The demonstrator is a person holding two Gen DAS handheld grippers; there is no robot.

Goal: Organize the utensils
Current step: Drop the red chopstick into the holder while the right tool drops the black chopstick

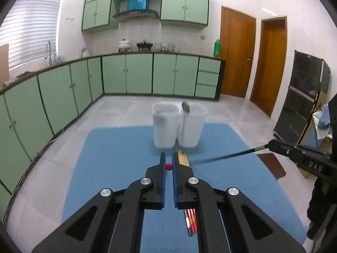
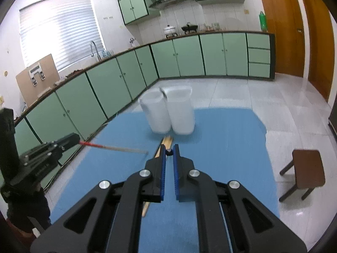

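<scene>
My left gripper (image 1: 168,158) is shut on a red-ended chopstick (image 1: 168,166), seen end-on between its blue pads. The right wrist view shows that chopstick (image 2: 113,147) sticking out sideways over the blue mat (image 2: 221,147). My right gripper (image 2: 169,149) is shut on a black chopstick (image 2: 169,152). In the left wrist view the black chopstick (image 1: 221,158) slants down from the right gripper (image 1: 271,144). Both grippers hang above the mat. Several wooden chopsticks (image 1: 182,158) lie on it below. Two white containers (image 1: 165,124) (image 1: 192,124) stand side by side ahead; a spoon (image 1: 185,106) leans in the right one.
The blue mat (image 1: 118,158) covers a table standing on a tiled kitchen floor. A brown stool (image 2: 307,168) stands right of the table. Green cabinets (image 1: 63,97) line the left and far walls. A dark shelf unit (image 1: 303,97) stands at the right.
</scene>
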